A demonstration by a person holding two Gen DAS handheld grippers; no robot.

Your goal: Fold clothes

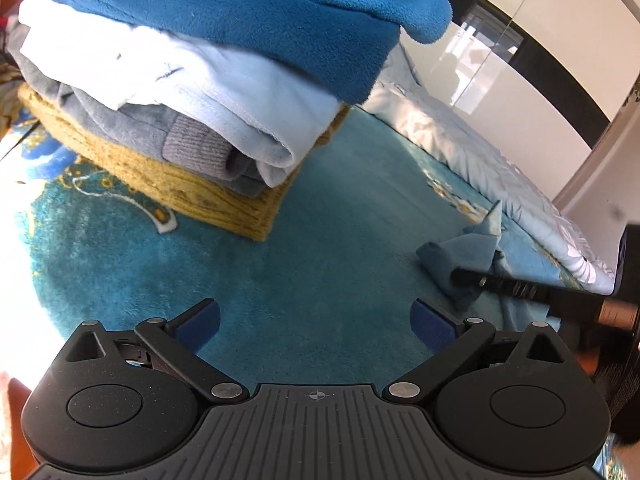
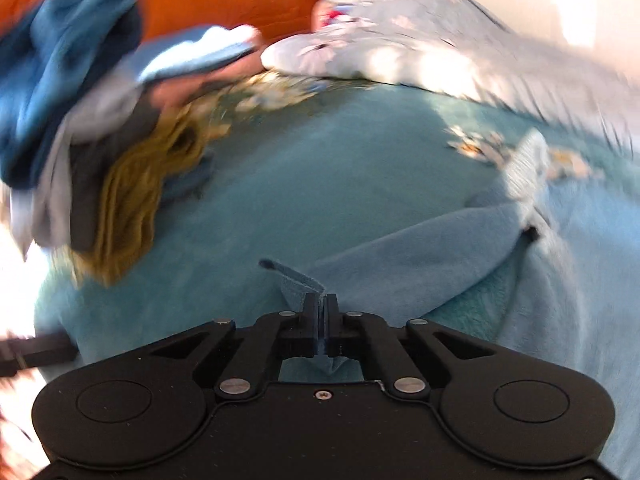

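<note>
A teal rug [image 1: 304,248] with a gold and white pattern near its edges covers the floor, and a pale blue quilt [image 1: 472,148] lies along its far right side below a glossy white wall. On the far left of the rug stands a stack of folded clothes [image 1: 192,92]: a mustard knit [image 1: 168,188] at the bottom, a grey garment with a ribbed cuff [image 1: 132,128] on it, then a pale blue piece [image 1: 224,92], and a deep blue fleece [image 1: 256,16] on top, its edge hanging over the layers beneath. The left gripper [image 1: 316,322] hovers above bare rug near the stack, its jaws spread wide with nothing between the blue pads [image 1: 434,328]. To its right, the right gripper [image 1: 460,276] reaches in from the right edge, its tip buried in a bunched blue-grey fleece garment [image 1: 468,256] beside the quilt. The right wrist view is blurred by motion, yet it shows the right gripper [image 2: 321,312] with jaws pressed together on a fold of that blue-grey fleece garment [image 2: 408,264], whose body spreads over the rug [image 2: 320,168] toward the right, with a ribbed hem [image 2: 524,164] standing up at its far end. The stack [image 2: 80,128] appears smeared at the far left there.
</note>
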